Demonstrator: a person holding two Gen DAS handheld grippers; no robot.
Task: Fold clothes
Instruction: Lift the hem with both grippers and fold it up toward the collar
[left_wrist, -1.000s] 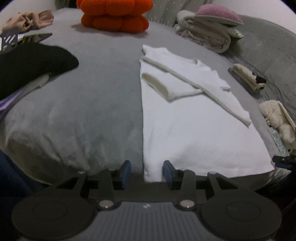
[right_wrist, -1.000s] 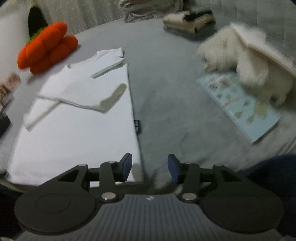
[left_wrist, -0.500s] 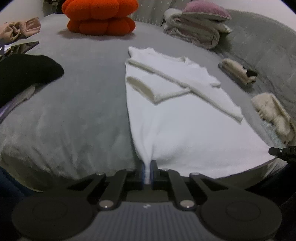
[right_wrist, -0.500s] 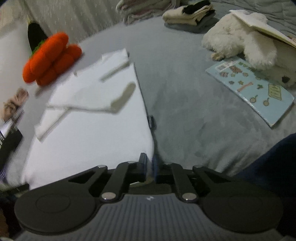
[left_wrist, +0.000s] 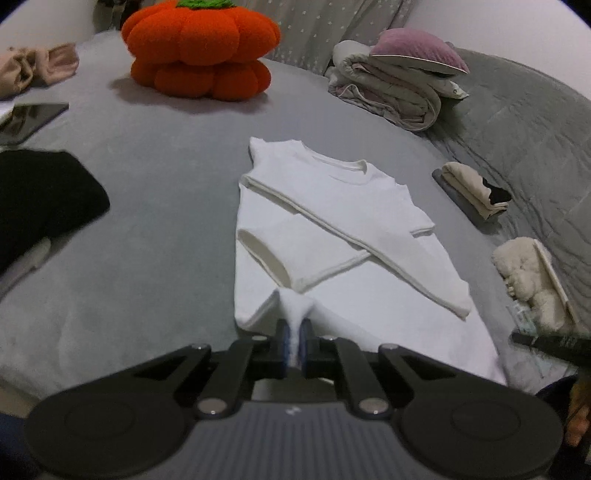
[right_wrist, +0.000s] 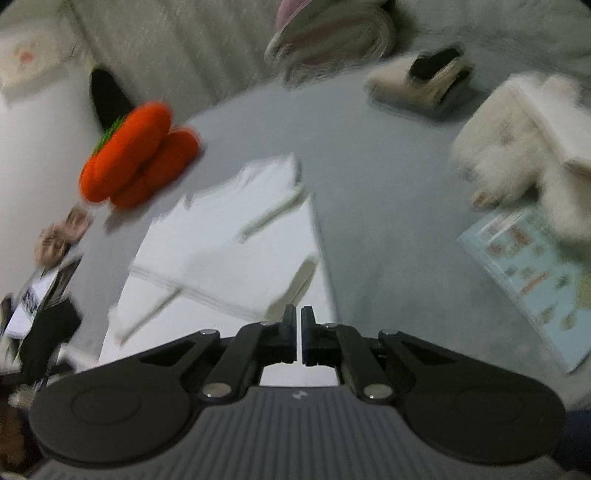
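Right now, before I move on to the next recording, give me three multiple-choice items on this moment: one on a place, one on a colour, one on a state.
1. Where does the pumpkin cushion sit relative to the white shirt?
A. Beyond the collar end, far side of the bed
B. On top of the shirt
C. Under the shirt's hem

2. What colour is the cushion?
A. Purple
B. Orange with a green top
C. Blue

3. What is the left gripper doing?
A. Open above bare bedding
B. Shut on a book
C. Shut on the shirt's hem

Answers: 1 A, it lies past the neckline in the left wrist view. 2 B, plainly orange, green at its crown. 3 C, white fabric bunches up between its closed fingers.
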